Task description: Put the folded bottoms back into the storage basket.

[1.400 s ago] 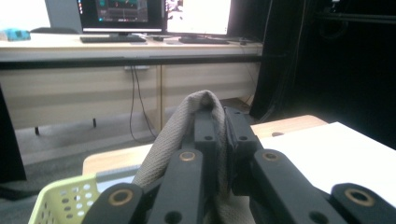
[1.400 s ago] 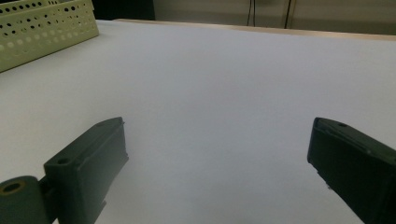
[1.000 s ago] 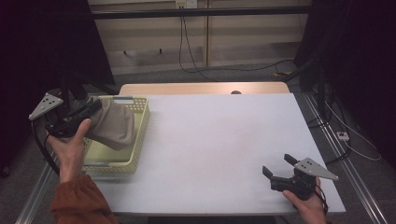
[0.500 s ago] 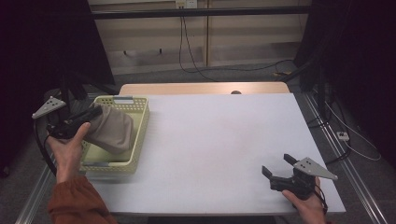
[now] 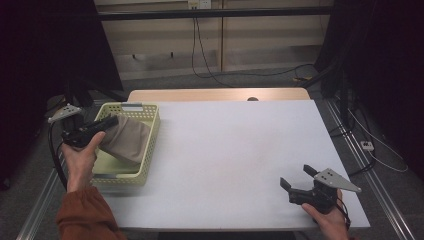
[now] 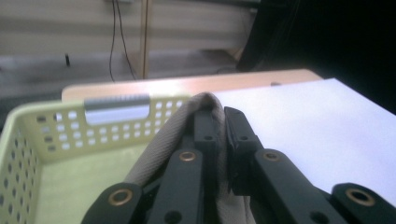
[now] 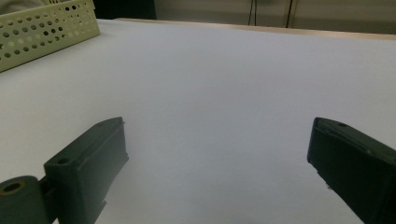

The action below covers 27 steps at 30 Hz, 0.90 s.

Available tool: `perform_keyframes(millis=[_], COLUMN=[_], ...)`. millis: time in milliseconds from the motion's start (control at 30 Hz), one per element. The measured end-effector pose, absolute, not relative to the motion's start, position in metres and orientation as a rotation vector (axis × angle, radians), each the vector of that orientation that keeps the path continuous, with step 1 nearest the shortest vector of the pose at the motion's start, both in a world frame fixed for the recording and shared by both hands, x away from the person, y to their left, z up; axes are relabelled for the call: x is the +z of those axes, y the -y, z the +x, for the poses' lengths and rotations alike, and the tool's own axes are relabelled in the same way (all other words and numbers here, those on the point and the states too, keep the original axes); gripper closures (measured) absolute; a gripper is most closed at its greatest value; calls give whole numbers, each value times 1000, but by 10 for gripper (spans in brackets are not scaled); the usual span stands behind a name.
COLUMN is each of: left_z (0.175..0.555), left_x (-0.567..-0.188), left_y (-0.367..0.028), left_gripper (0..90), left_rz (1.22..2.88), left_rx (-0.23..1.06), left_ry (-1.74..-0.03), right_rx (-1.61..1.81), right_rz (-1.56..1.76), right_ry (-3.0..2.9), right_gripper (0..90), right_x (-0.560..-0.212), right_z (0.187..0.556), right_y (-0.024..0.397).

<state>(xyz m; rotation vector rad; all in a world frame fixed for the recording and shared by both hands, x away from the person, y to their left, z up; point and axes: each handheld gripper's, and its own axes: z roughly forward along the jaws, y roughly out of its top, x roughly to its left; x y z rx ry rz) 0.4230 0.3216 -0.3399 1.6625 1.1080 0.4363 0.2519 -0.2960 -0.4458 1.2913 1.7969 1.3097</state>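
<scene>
A pale yellow perforated basket [image 5: 153, 131] stands at the table's left edge. A folded beige cloth [image 5: 127, 140] hangs into it, pinched at its upper corner by my left gripper [image 5: 111, 120], which is shut on the cloth above the basket's left side. In the left gripper view the cloth [image 6: 170, 136] wraps over the closed jaws of my left gripper [image 6: 223, 116], with the basket [image 6: 56, 135] behind and below. My right gripper [image 5: 296, 178] rests low at the table's front right, open, with nothing between its jaws; my right gripper [image 7: 217, 135] faces bare white tabletop.
The white table [image 5: 235, 145] stretches wide between the basket and the right hand. A wooden strip [image 5: 215, 95] runs along its far edge. The basket's corner [image 7: 46, 25] shows far off in the right gripper view. Cables lie on the floor behind and to the right.
My left gripper has lowered and moved slightly right, bringing the cloth deeper into the basket. The right gripper has stayed still.
</scene>
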Motion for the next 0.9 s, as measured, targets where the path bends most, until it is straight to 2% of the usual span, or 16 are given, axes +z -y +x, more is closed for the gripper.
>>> perform_keyframes(millis=[333, 767, 900], left_z=[431, 442, 446], left_x=[-355, -378, -383], left_y=[-341, -347, -343], left_gripper=[850, 848, 848], left_rz=[1762, 1827, 1837], left_rx=[441, 550, 499], left_ry=[-1283, -1459, -1447], right_rx=[1310, 1309, 1309], right_rz=[1300, 1297, 1300], right_ry=[-1798, -1802, -1802], right_gripper=[44, 44, 44], right_x=[-446, -446, -446], right_z=[252, 252, 252], right_y=[296, 296, 296])
